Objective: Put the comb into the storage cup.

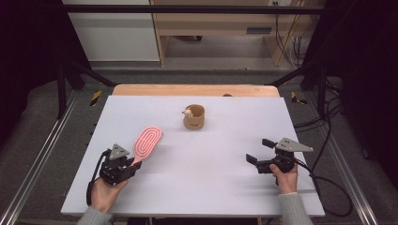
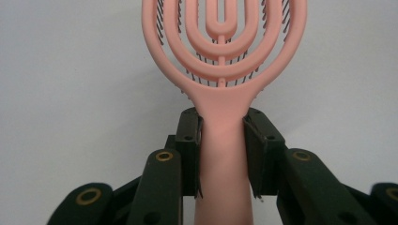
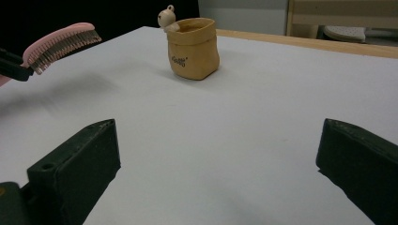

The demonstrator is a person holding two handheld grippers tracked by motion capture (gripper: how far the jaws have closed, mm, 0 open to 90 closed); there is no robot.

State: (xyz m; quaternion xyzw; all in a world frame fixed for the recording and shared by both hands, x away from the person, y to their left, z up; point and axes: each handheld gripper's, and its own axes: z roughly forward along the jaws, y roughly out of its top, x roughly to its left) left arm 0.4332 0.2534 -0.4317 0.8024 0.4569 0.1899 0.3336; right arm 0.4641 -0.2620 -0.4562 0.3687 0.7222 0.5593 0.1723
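Observation:
A pink hairbrush [image 1: 148, 142] with a looped oval head is held by its handle in my left gripper [image 1: 136, 161] at the table's front left. In the left gripper view both jaws press on the pink hairbrush [image 2: 224, 140] at its handle, and the bristles face down. The right gripper view shows the hairbrush [image 3: 58, 44] raised off the surface, tilted up. My right gripper [image 1: 261, 150] rests at the front right, jaws wide apart and nothing between them. A tan bag-shaped cup [image 1: 194, 117] with a small figure on its rim stands mid-table toward the back.
The white tabletop [image 1: 202, 164] has a wooden strip [image 1: 195, 90] along its far edge. Metal frame rails run down both sides. Cables [image 1: 328, 187] trail off the right edge behind my right hand.

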